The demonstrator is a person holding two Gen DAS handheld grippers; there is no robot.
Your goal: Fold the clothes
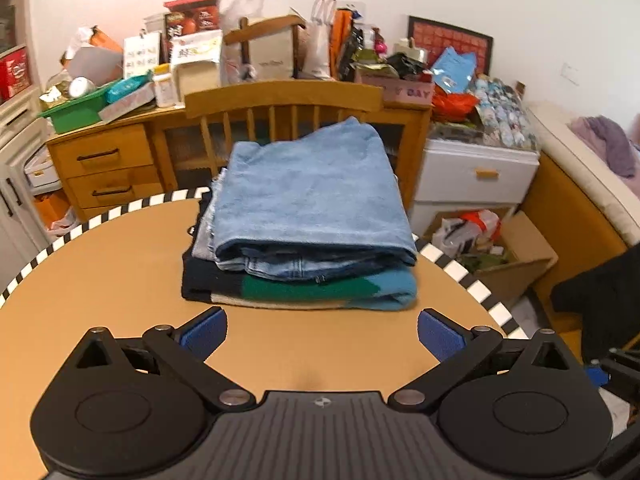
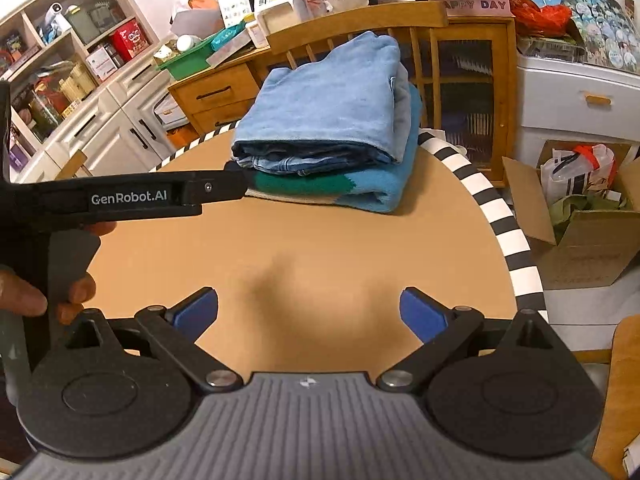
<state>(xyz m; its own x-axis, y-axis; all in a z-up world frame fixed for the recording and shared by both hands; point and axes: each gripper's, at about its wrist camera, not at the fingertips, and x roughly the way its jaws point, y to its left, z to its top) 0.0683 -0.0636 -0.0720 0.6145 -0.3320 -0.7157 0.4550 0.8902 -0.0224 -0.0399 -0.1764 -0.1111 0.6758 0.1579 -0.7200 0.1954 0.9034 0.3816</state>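
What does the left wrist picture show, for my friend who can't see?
Folded jeans sit on a folded blue-and-green sweater on a round tan table. The left gripper is open and empty in front.

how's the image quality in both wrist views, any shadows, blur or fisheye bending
Left wrist view: folded jeans fairly sharp, the striped table rim bows with fisheye, corners vignette dark. Right wrist view: a soft dark shadow patch on the table ahead of the right gripper, shelves at left curve strongly, far clutter slightly soft. No harsh glare in either.
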